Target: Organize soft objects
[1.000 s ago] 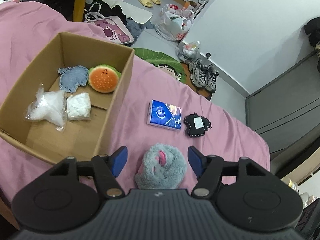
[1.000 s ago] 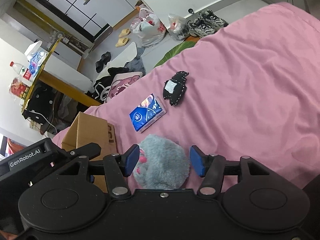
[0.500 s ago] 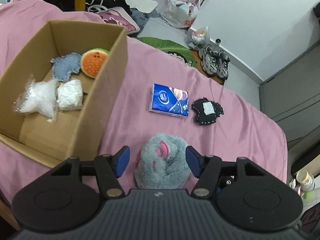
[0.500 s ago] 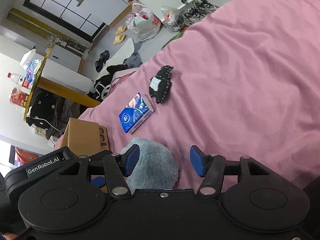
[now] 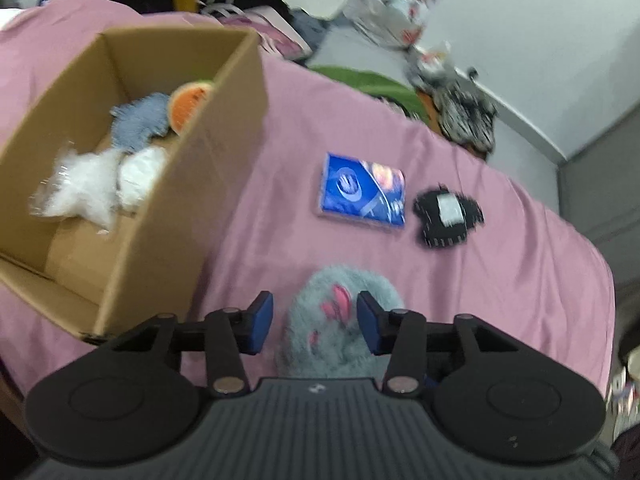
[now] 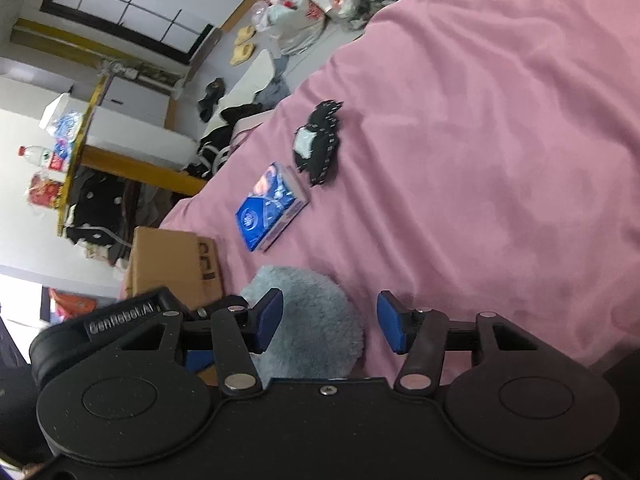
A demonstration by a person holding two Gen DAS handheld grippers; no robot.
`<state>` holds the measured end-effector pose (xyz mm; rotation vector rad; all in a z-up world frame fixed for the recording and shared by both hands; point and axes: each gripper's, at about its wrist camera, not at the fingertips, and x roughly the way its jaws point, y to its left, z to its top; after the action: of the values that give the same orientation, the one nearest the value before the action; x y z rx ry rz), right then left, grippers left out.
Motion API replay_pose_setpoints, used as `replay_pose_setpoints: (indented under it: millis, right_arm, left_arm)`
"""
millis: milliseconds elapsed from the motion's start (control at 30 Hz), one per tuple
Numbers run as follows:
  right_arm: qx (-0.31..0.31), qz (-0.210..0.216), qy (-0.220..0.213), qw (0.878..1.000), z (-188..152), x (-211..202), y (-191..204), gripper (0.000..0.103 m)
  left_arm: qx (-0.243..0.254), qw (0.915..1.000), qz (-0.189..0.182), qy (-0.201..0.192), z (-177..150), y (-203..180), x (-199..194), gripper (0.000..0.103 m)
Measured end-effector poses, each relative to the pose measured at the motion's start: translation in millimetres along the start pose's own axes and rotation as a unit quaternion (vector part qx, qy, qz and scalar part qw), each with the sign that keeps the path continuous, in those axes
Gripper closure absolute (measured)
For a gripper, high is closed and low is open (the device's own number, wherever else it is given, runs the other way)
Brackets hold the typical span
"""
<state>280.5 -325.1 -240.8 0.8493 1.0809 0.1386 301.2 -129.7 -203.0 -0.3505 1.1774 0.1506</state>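
Note:
A grey fluffy paw plush (image 5: 340, 320) with pink pads lies on the pink bedsheet (image 5: 500, 280). My left gripper (image 5: 315, 326) points down over it, and its jaws are closing with the plush between them. The right pad is at the fur; the left pad stands a little clear. My right gripper (image 6: 331, 322) is also around the plush (image 6: 308, 312), closing slightly. Its left pad is beside the fur and its right pad is well apart. The open cardboard box (image 5: 168, 216) to the left holds white bags, a blue-grey cloth and an orange fruit plush.
A blue tissue pack (image 5: 362, 190) and a black toy with a white label (image 5: 448, 214) lie farther out on the sheet. The bed's far edge drops to a floor with shoes, bags and slippers. The left gripper's body (image 6: 120, 316) sits close beside the box (image 6: 172, 264).
Both grippers have sunk closer to the grey plush. The left jaws have narrowed around it. In the right wrist view the plush has slid toward the left pad.

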Motion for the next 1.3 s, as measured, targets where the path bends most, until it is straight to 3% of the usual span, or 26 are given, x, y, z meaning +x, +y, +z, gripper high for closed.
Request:
replay_pose_setpoints:
  millis: [100, 367, 433, 633, 900, 1000, 1167, 1300]
  right_arm:
    - [-0.013, 0.018, 0.012, 1.000, 0, 1, 4, 0.050]
    - [-0.046, 0.013, 0.057, 0.997, -7, 25, 13, 0.050]
    - [-0.034, 0.006, 0.056, 0.998, -7, 26, 8, 0.059]
    - [-0.010, 0.015, 0.058, 0.998, -4, 19, 0, 0.073]
    - [-0.010, -0.003, 0.046, 0.999, -2, 17, 0, 0.079]
    - [0.002, -0.009, 0.041, 0.999, -1, 17, -2, 0.081]
    - [-0.002, -0.014, 0.039, 0.999, -2, 14, -1, 0.083]
    - [-0.014, -0.016, 0.031, 0.999, -6, 10, 5, 0.085]
  left_arm:
    - [-0.008, 0.9997, 0.006, -0.020, 5, 0, -7, 0.059]
    - [-0.018, 0.9996, 0.021, -0.009, 9, 4, -1, 0.059]
    - [-0.017, 0.9997, 0.019, -0.002, 8, 4, 1, 0.059]
    - [-0.018, 0.9995, 0.006, 0.025, 4, -2, 9, 0.059]
    - [-0.023, 0.9984, -0.005, 0.051, 2, -3, 29, 0.059]
    - [-0.027, 0.9978, -0.021, 0.056, 1, -7, 26, 0.072]
    - [-0.012, 0.9981, -0.025, 0.056, -4, -11, 22, 0.073]
    - [-0.039, 0.9971, -0.033, 0.057, -5, -3, 24, 0.080]
